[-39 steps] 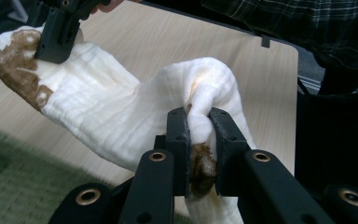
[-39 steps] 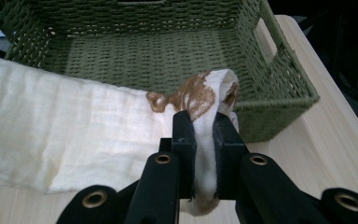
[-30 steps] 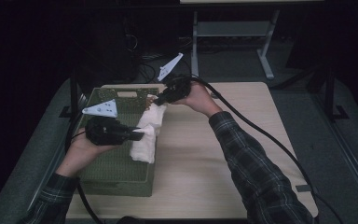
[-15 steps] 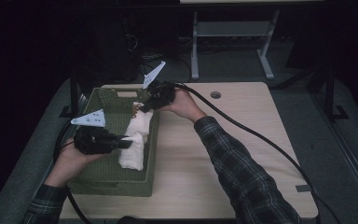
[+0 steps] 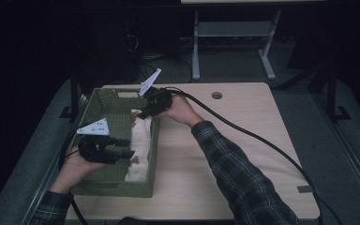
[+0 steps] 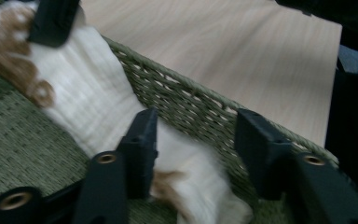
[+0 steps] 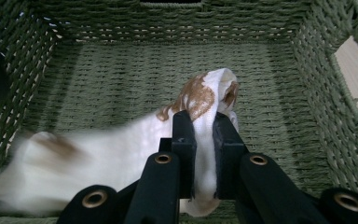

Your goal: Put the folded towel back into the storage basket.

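Right tool (image 7: 204,140): my jaws are pinched narrow on one end of the white cloth with brown patches (image 7: 121,154), fold caught between the pads. In the high view the right tool (image 5: 146,111) sits over the far right corner of the green woven basket (image 5: 104,101).

Left tool (image 6: 196,149): jaws stand wide, nothing between them; the cloth (image 6: 93,107) lies just ahead of and under the near jaw, against the basket wall (image 6: 191,105). In the high view the left tool (image 5: 122,149) hovers inside the basket, beside the cloth's near end (image 5: 138,159).

Cloth runs from the right tool's grip along the basket's right wall, down toward the left tool. It rests mostly inside the basket. The wooden surface (image 5: 243,140) lies beyond that wall.

Judgement: step in hand is laying the cloth into the basket; placement looks nearly done. Next move, as I read it: lower the right tool slightly toward the basket floor, spread its jaws, lift clear without snagging the weave.
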Demonstrator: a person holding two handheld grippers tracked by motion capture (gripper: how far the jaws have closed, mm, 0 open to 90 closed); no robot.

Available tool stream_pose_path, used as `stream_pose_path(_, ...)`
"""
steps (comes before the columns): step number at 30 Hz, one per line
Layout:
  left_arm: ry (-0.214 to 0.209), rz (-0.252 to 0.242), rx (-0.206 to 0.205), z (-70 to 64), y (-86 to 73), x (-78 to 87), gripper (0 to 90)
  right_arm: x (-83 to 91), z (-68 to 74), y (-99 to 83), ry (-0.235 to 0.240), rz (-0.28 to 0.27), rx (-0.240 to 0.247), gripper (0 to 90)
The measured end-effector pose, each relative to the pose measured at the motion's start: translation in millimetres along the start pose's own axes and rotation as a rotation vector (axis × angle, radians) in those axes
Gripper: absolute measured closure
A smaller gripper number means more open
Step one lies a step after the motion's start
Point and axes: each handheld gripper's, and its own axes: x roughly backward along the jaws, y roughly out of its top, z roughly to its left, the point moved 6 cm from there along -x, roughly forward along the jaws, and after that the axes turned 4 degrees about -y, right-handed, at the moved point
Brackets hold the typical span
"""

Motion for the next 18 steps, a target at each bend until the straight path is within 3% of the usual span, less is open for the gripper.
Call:
stream_pose_path(10, 0.004, -0.02, -0.004, 0.9, 4.8, -5.3, 40.6, -5.8, -9.4, 0.0, -0.02, -0.005, 0.004, 81.8)
stream_pose_path(18, -0.006, -0.034, -0.009, 1.8, 11.2, -7.9, 40.6, -7.4, -29.8, 3.1, -0.051, -0.004, -0.006, 81.7)
